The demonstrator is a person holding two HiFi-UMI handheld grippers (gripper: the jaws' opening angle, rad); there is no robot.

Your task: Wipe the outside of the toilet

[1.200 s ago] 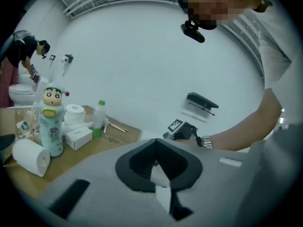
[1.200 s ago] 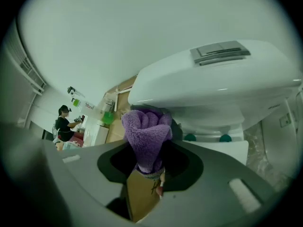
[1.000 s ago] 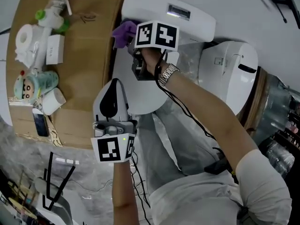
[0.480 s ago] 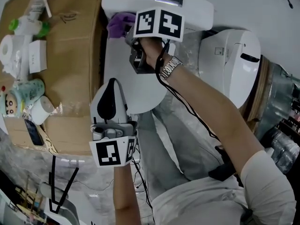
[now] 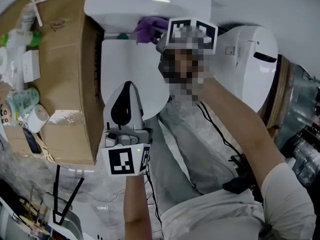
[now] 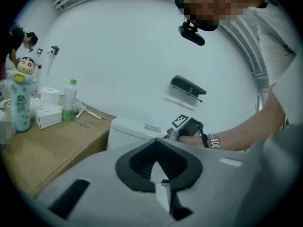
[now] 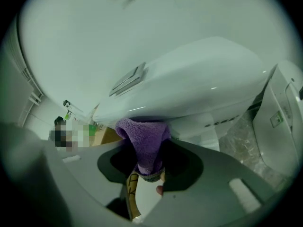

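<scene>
Right gripper view | your right gripper [image 7: 148, 174] pinches cloth [image 7: 143, 141], shifted from tank [image 7: 189, 89] left corner to under tank front | left gripper [image 6: 162, 183] pressed together, empty | wipe advancing.

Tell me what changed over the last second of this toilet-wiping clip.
The right tool, shut on the cloth, slid it rightward along the front of the tank, from the left end toward the middle. Nothing was taken hold of or let go. The left tool stayed shut and empty over the lid.
</scene>
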